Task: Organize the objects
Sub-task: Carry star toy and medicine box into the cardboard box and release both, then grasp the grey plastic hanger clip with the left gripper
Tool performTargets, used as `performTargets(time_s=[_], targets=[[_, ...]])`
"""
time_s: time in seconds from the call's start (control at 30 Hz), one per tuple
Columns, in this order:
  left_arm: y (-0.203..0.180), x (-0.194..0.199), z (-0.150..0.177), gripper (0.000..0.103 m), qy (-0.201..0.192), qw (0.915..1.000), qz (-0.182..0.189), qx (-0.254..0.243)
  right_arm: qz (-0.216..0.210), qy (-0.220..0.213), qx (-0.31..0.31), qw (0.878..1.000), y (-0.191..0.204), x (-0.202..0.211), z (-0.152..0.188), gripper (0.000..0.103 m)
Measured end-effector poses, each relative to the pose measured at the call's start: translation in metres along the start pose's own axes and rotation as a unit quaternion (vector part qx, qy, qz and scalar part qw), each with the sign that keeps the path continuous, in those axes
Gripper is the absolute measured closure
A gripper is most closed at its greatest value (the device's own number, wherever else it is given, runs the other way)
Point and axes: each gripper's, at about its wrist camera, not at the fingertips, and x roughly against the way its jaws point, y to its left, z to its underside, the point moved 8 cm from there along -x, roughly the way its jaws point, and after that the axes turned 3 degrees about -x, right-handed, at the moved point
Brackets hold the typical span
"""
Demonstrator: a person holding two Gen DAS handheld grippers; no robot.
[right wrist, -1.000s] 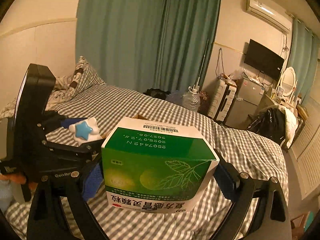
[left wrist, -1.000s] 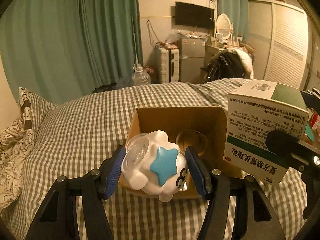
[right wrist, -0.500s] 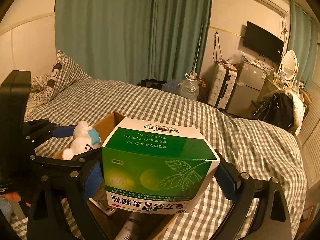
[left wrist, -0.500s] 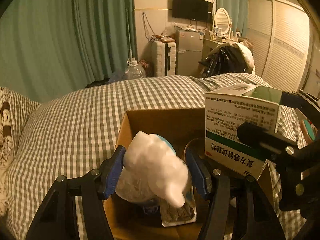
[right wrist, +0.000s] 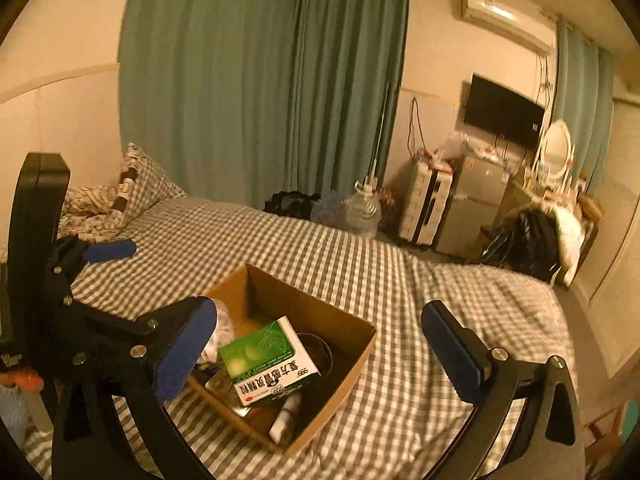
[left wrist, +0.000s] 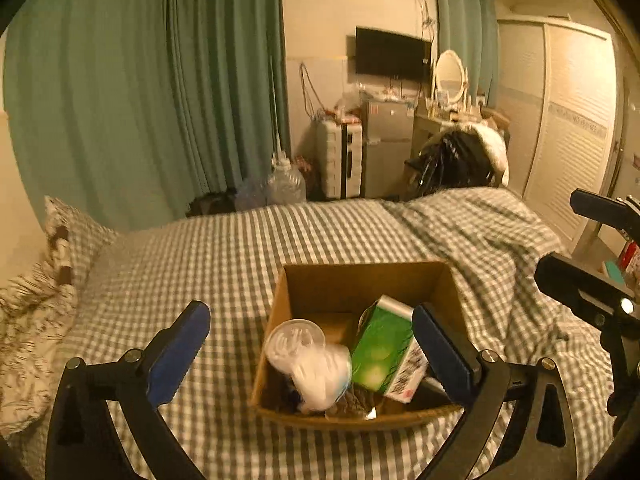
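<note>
Blue-padded fingers [left wrist: 180,354] of both grippers apart — glossy green carton [right wrist: 269,360] in cardboard box [right wrist: 340,320].

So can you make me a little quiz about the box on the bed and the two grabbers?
1. True or false: the green medicine box lies inside the cardboard box.
2. Which word fits both the left gripper and the right gripper? A) shut on a toy B) open with nothing between the fingers C) out of sight
3. Fill the gap: the cardboard box sits on a bed covered with a ______ pattern.

Key:
1. True. It leans tilted among the other things, next to the white toy.
2. B. Each one's blue pads stand wide apart above the box.
3. Checked, in grey and white.
</note>
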Motion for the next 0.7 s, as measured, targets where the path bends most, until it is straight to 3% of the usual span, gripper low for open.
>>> performTargets(time_s=[0.2,0.37,0.53,0.7], targets=[[0.008,0.070,0.003,0.000,-0.025,0.9997,0.000,-0.005,0.004,-0.007,0.023,1.000,0.022,0.071,0.001,0.000],[0.011,0.105,0.038,0.000,-0.028,0.9995,-0.008,-0.012,0.006,-0.004,0.035,0.999,0.043,0.104,0.028,0.000],[0.010,0.109,0.087,0.000,-0.014,0.9997,-0.016,-0.011,0.008,0.006,0.028,1.000,0.053,0.115,0.072,0.000],[0.002,0.082,0.153,0.000,0.039,0.9992,0.001,-0.012,-0.010,0.048,0.012,0.999,0.065,0.097,0.130,0.000]])
